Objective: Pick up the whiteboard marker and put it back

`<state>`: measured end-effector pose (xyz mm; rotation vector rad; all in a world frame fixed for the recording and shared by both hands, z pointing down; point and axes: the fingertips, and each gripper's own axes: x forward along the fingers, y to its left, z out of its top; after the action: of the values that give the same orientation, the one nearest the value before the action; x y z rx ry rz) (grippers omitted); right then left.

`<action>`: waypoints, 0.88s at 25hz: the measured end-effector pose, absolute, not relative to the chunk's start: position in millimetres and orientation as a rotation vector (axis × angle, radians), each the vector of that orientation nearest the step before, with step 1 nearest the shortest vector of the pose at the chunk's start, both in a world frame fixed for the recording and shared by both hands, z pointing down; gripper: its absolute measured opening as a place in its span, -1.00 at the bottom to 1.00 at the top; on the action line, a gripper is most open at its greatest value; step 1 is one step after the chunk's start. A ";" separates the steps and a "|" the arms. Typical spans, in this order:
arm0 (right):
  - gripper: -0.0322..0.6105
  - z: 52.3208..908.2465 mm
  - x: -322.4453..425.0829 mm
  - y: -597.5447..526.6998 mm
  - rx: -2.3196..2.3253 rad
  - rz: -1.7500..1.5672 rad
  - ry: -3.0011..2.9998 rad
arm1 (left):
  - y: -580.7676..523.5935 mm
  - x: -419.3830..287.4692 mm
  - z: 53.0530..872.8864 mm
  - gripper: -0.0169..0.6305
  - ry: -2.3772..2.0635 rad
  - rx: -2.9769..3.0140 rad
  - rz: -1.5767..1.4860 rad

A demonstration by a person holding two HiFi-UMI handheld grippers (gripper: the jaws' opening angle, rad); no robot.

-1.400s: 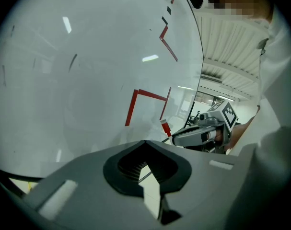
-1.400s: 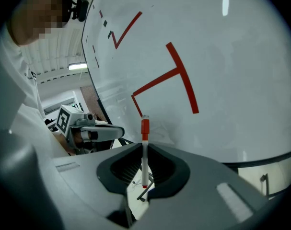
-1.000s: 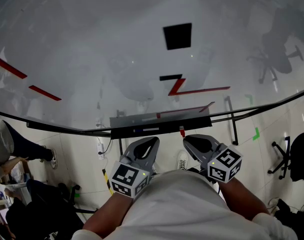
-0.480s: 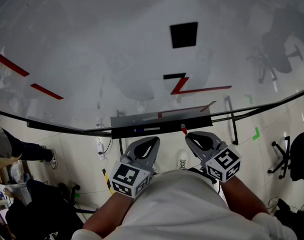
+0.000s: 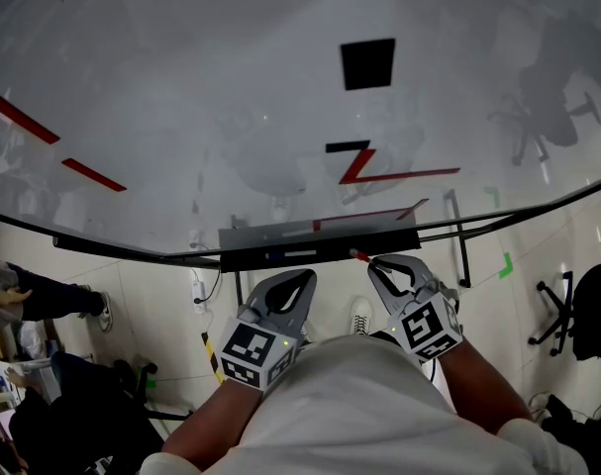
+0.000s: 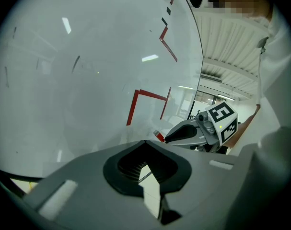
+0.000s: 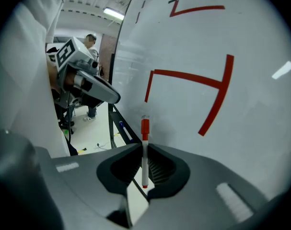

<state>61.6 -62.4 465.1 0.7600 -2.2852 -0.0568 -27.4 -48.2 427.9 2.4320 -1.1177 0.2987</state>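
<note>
A: Largest entry?
B: Wide glossy white whiteboard (image 5: 181, 87), marked with red angular lines (image 5: 394, 178) and one black square (image 5: 367, 63).
A: Next down?
B: Long grey metal tray (image 5: 280, 237) along the board's lower edge. Thin blue-tipped pen (image 7: 122, 127) lying in it.
A: Tongs?
B: Left gripper (image 5: 298, 277), grey with a square-marker cube, just below the tray. Jaws closed tip to tip, nothing between them. Right gripper (image 5: 376, 263), same build, just beside the left one, near the tray's right part. Jaws clamped on the marker.
A: Smallest?
B: Slim white whiteboard marker (image 7: 145, 143) with red cap, pinched by the barrel in the right gripper. Cap end projecting past the jaw tips toward the board, close to the tray. Contact with board or tray: cannot tell.
</note>
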 end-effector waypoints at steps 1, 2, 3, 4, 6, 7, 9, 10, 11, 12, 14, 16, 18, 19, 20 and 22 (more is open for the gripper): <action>-0.78 470.1 63.0 -62.3 0.748 -0.096 -2.260 | -48.1 -27.2 427.9 -0.90 -1.118 2.432 0.298; -0.78 475.4 64.2 -62.1 0.731 -0.135 -2.232 | -47.9 -27.2 427.9 -0.90 -1.118 2.431 0.299; -0.78 480.2 64.8 -62.2 0.712 -0.173 -2.203 | -47.6 -27.3 428.1 -0.90 -1.119 2.430 0.299; -0.78 484.6 65.2 -62.7 0.694 -0.210 -2.176 | -47.6 -27.3 428.3 -0.90 -1.119 2.430 0.300; -0.78 491.7 66.5 -65.6 0.666 -0.278 -2.129 | -47.7 -27.3 428.3 -0.90 -1.120 2.430 0.298; -0.78 494.4 67.2 -67.0 0.655 -0.304 -2.109 | -47.8 -27.4 428.3 -0.90 -1.121 2.429 0.297; -0.78 498.1 67.8 -68.3 0.631 -0.338 -2.079 | -47.8 -27.9 428.3 -0.90 -1.123 2.428 0.297; -0.78 499.0 67.9 -68.7 0.621 -0.352 -2.069 | -47.8 -28.2 428.4 -0.90 -1.124 2.427 0.296; -0.78 499.5 67.8 -69.1 0.613 -0.366 -2.062 | -47.8 -28.4 428.6 -0.90 -1.125 2.426 0.295; -0.78 500.0 67.7 -69.5 0.607 -0.379 -2.055 | -47.7 -28.6 429.0 -0.90 -1.126 2.424 0.295; -0.78 501.7 67.6 -70.4 0.595 -0.404 -2.041 | -47.3 -28.9 429.9 -0.90 -1.126 2.421 0.297; -0.78 504.0 66.8 -71.5 0.576 -0.438 -2.022 | -47.2 -29.2 430.1 -0.90 -1.127 2.419 0.297; -0.78 507.0 65.8 -72.8 0.551 -0.480 -1.999 | -47.0 -28.9 430.4 -0.90 -1.125 2.418 0.298; -0.78 508.9 65.6 -73.4 0.540 -0.497 -1.987 | -46.8 -28.5 430.6 -0.90 -1.124 2.419 0.299; -0.78 510.9 65.7 -74.0 0.529 -0.510 -1.976 | -46.5 -28.1 430.8 -0.90 -1.122 2.419 0.299; -0.78 514.1 66.2 -75.3 0.514 -0.527 -1.959 | -46.2 -27.5 430.8 -0.90 -1.121 2.419 0.298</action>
<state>66.2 -75.3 514.1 0.5144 -1.9589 -0.5273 -27.5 -46.2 430.8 2.4194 -1.1212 0.2981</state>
